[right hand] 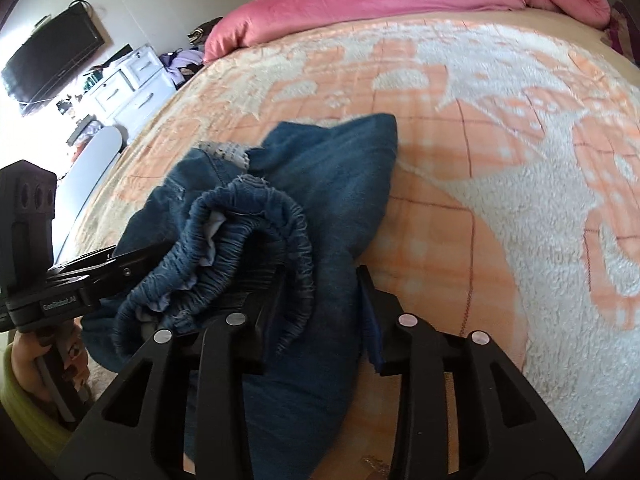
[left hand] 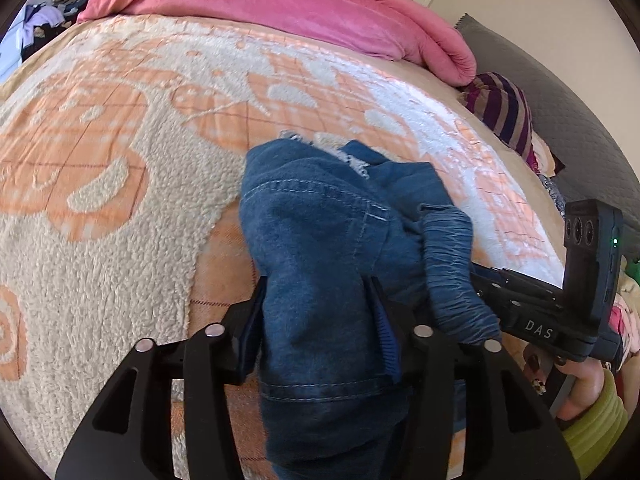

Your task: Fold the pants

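Observation:
Blue denim pants (left hand: 320, 216) lie bunched on the peach and cream blanket (left hand: 120, 152). My left gripper (left hand: 320, 304) is shut on a thick fold of the pants near a hem. The right gripper's body shows at the right of the left wrist view (left hand: 532, 304), beside the elastic waistband (left hand: 452, 268). In the right wrist view, my right gripper (right hand: 320, 300) is shut on the gathered waistband (right hand: 256, 232) of the pants (right hand: 340, 176). The left gripper's body shows at the far left there (right hand: 80, 284). Both grippers hold the pants close together, side by side.
A rolled pink duvet (left hand: 280, 4) lies along the far side of the bed. A striped pillow (left hand: 504, 112) and a grey headboard (left hand: 568, 112) are at the right. A white dresser (right hand: 132, 80) and a wall TV (right hand: 52, 56) stand beyond the bed's left edge.

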The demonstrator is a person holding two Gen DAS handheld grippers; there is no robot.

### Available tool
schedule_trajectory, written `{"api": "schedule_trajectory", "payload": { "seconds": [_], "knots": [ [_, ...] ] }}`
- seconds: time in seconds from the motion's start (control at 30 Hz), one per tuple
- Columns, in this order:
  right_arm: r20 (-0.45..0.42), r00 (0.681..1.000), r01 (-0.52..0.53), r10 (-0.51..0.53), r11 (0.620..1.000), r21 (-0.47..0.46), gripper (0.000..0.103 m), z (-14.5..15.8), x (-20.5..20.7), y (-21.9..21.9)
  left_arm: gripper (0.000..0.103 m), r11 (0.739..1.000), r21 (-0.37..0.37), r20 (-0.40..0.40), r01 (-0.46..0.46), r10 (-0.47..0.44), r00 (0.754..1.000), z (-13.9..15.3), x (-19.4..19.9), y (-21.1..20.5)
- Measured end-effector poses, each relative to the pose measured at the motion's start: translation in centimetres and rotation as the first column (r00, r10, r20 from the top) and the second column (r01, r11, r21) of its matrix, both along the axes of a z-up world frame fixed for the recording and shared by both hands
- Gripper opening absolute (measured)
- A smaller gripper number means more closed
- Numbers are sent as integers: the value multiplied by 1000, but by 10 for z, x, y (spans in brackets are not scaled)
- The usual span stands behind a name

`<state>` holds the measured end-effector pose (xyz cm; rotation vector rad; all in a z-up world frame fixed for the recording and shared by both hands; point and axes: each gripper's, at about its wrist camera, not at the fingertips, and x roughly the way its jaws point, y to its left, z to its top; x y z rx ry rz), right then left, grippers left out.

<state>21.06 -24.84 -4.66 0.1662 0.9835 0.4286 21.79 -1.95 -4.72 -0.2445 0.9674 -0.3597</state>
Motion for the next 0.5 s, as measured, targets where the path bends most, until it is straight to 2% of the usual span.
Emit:
{"api": "schedule_trajectory", "payload": {
  "seconds": [0.17,0.23,0.3,0.4,0.47,0.5],
  "knots": [
    [6,1000,-1,1,999,-44,28,2,0,5,51,1000,16,5,4,-4,1000,-3,2,-2],
    [5,1000,6,-5,999,-49,32,3,1,5,51,1000,10,3,3,-3,1000,-3,2,-1],
    [7,1000,14,-14,998,-57,37,5,0,5,52,1000,4,2,2,-2,1000,-1,2,-1],
    [23,999,31,-29,995,-98,49,11,-5,5,58,1000,7,9,0,0,1000,3,-3,0],
    [33,999,34,-31,994,-101,51,15,-9,4,61,1000,11,13,2,-2,1000,6,-5,0],
    [36,999,39,-35,994,-99,56,17,-11,2,61,1000,9,15,2,-2,1000,7,-8,0]
  ]
}}
